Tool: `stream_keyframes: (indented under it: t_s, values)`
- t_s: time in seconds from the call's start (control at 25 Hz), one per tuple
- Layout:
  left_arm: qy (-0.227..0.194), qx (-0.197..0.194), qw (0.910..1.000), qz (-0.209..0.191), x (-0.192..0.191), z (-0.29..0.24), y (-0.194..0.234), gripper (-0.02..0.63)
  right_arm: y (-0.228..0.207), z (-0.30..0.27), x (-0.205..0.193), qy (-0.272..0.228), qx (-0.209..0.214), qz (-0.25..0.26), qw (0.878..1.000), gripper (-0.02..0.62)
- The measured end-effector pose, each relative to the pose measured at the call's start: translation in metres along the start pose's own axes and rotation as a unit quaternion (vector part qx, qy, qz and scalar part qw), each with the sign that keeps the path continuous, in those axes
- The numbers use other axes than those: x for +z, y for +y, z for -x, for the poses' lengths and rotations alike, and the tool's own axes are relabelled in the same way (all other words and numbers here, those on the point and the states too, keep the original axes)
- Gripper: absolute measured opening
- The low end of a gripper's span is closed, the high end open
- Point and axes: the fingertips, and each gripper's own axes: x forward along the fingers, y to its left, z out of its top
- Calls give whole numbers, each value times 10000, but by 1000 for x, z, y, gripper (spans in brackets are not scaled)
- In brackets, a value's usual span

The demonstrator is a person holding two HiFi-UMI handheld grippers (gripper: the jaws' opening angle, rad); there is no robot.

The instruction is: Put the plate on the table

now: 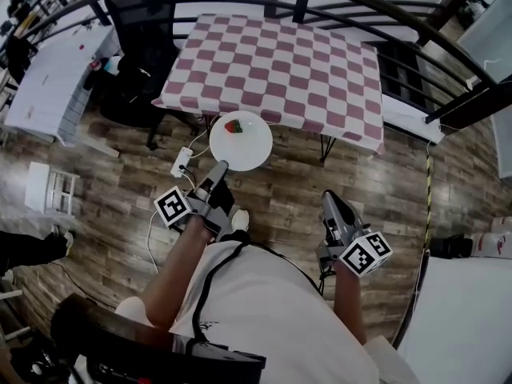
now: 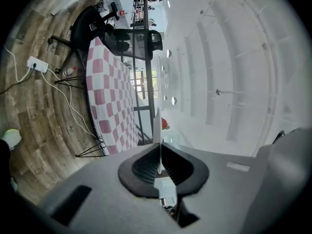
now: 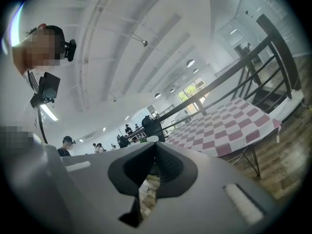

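A round white plate (image 1: 240,140) carries a small red and green piece of food (image 1: 233,126). It hangs over the wooden floor just in front of the table (image 1: 280,70), which has a red-and-white checked cloth. My left gripper (image 1: 220,168) is shut on the plate's near rim. In the left gripper view the plate (image 2: 157,130) shows edge-on between the pads of the left gripper (image 2: 159,150), with the table (image 2: 107,96) ahead. My right gripper (image 1: 332,202) is held to the right, shut and empty. The right gripper view shows the right gripper (image 3: 155,147) with the table (image 3: 229,126) ahead of it.
A black office chair (image 1: 140,30) stands at the table's left end. A black railing (image 1: 384,14) curves behind and to the right. A white power strip (image 1: 182,162) with cables lies on the floor under the plate. A white desk (image 1: 48,78) is far left.
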Motion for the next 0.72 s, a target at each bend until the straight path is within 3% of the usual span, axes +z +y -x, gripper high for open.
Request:
stream_keyframes:
  t_s: [0.72]
  values:
    - [254, -45, 9996, 106, 105, -23, 23, 17, 24, -102, -9, 44, -277, 107, 9995, 9]
